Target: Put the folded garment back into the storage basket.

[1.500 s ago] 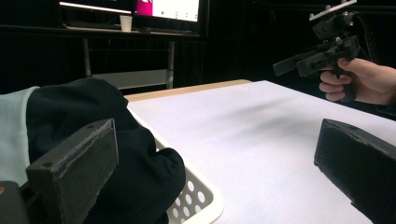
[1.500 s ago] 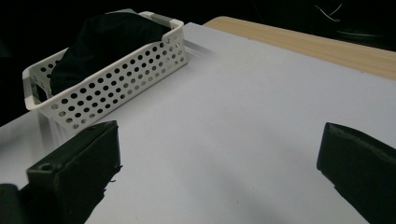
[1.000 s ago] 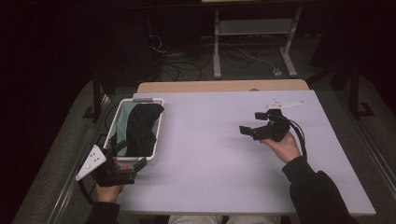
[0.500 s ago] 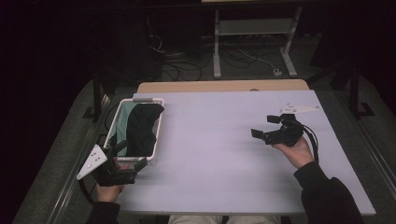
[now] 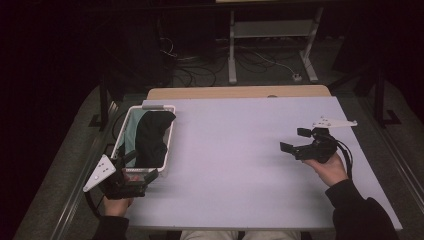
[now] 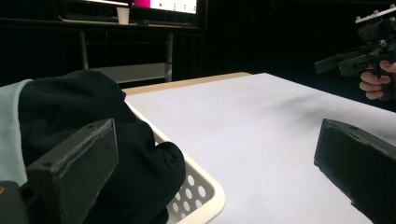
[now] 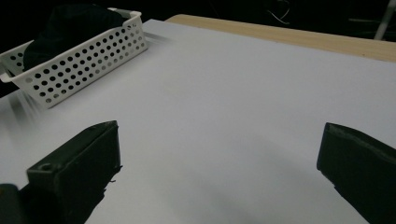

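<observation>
A white perforated basket (image 5: 171,132) stands at the left edge of the pale table (image 5: 240,170). Inside it lie a black cloth (image 5: 150,137) and a light teal cloth (image 5: 129,136). My left gripper (image 5: 140,167) is open at the basket's near end. In the left gripper view its jaws stand wide apart around the basket's rim corner (image 6: 201,196), with the black cloth (image 6: 93,121) beside the left jaw. My right gripper (image 5: 294,140) is held open above the table's right side, with nothing between its jaws. In the right gripper view the basket (image 7: 79,60) is far off at upper left.
A wooden strip (image 5: 240,92) runs along the table's far edge. Behind it are a metal-framed stand (image 5: 270,30) and cables (image 5: 200,70) on the dark floor. A cup (image 6: 123,15) sits on a far desk in the left gripper view.
My right gripper has drifted to the right and a little nearer the person, staying open. The left gripper and the basket have not moved.
</observation>
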Tool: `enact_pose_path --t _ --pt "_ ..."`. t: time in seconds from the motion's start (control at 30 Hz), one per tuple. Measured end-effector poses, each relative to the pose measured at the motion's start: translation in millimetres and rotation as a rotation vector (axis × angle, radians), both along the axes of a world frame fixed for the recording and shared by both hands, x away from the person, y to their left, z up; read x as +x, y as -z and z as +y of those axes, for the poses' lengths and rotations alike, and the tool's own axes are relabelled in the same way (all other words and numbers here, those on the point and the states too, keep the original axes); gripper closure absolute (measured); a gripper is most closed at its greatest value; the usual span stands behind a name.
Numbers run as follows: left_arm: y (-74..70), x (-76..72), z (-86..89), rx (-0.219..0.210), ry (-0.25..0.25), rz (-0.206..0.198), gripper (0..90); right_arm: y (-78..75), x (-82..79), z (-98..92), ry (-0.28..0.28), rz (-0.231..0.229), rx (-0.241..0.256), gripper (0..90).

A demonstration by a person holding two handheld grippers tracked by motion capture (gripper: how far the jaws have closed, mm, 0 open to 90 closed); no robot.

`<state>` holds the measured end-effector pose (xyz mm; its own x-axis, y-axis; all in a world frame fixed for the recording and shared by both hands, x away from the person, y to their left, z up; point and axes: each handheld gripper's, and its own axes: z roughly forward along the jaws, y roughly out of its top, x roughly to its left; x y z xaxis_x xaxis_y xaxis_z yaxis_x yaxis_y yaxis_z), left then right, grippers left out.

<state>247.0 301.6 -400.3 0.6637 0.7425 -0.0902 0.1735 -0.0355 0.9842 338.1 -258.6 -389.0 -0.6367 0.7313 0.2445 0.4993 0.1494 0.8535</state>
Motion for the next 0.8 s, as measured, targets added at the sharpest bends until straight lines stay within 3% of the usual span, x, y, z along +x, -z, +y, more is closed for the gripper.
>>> enact_pose_path --t 0.4,0.8 --pt "0.2 0.7 -0.8 -0.001 0.006 0.005 0.0 15.2 -16.0 -23.8 0.052 -0.006 0.005 0.0" --pt "0.2 1.0 -1.7 0.000 0.009 0.006 0.0 28.7 -33.0 -41.0 0.087 0.007 -0.026 0.0"
